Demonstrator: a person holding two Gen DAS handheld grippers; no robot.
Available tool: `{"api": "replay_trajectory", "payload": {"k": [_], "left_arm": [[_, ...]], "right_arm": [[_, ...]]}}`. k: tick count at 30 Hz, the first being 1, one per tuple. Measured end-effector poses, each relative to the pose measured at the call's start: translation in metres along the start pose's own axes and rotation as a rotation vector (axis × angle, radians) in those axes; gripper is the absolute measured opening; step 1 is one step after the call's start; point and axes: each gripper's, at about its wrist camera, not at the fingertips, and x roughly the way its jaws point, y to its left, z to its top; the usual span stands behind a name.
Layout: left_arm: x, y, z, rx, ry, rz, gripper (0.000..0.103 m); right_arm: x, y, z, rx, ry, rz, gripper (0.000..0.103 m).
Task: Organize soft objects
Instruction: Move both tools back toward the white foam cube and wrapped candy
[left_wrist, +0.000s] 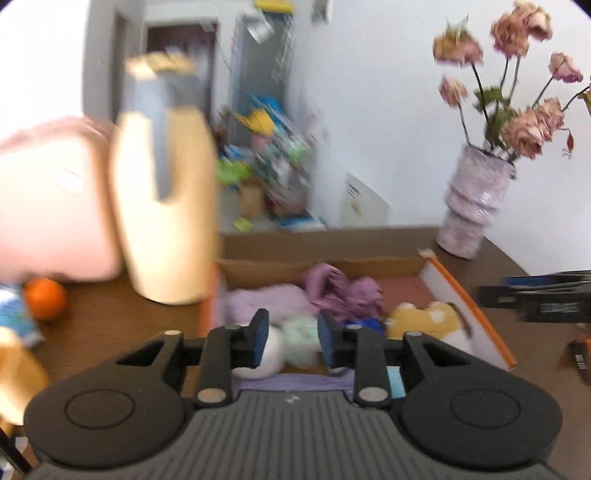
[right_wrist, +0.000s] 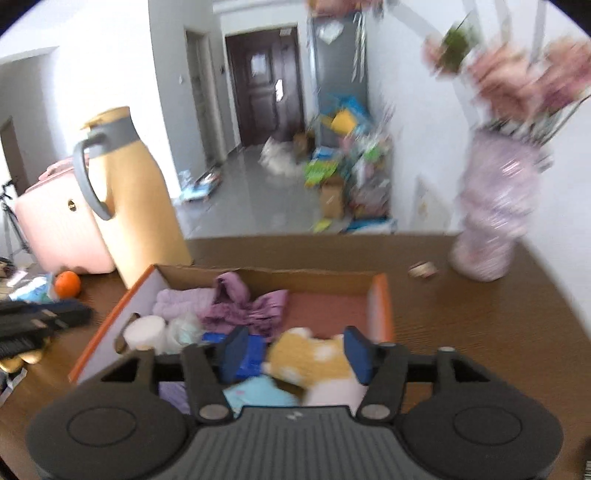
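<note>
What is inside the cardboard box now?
The box holds purple cloth, a yellow plush, a white roll, a mint-green soft thing and something blue. Anything beneath them is covered.

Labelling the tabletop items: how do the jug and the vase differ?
The jug is plain yellow with a grey collar and handle; the vase is mottled lilac with no handle. The jug is closed on top; the vase holds pink flowers. The jug stands left of the box, the vase to its right. Both stand upright on the table.
</note>
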Motion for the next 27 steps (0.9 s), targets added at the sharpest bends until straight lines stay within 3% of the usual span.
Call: {"api": "replay_trajectory", "payload": {"k": [2,3,4,6,8,21,27], "left_arm": [[-0.027,-0.001,-0.015,0.052,-0.082,0.084,0.042],[-0.041,-0.003,-0.023,0.069,-0.125,0.115,0.052],[-0.051,-0.004,-0.030,0.077,-0.163,0.131,0.068],[-0.074,-0.006,-0.049,0.072,-0.261,0.158,0.080],[-0.091,-0.009,-0.062,0.075,-0.314,0.163,0.081],[-0.174,-0.017,-0.110,0.024,-0.375,0.154,0.087],[-0.233,-0.024,-0.174,0.021,-0.320,0.138,0.092]], "right_arm": [[-0.031,-0.002,-0.016,-0.034,-0.062,-0.038,0.062],[-0.043,-0.002,-0.024,-0.044,-0.097,-0.043,0.066],[-0.056,-0.002,-0.033,-0.055,-0.139,-0.049,0.076],[-0.081,0.005,-0.057,-0.076,-0.260,-0.081,0.095],[-0.096,0.012,-0.075,-0.115,-0.334,-0.094,0.100],[-0.173,0.051,-0.129,-0.063,-0.435,-0.071,0.100],[-0.225,0.066,-0.196,-0.066,-0.441,-0.033,0.100]]}}
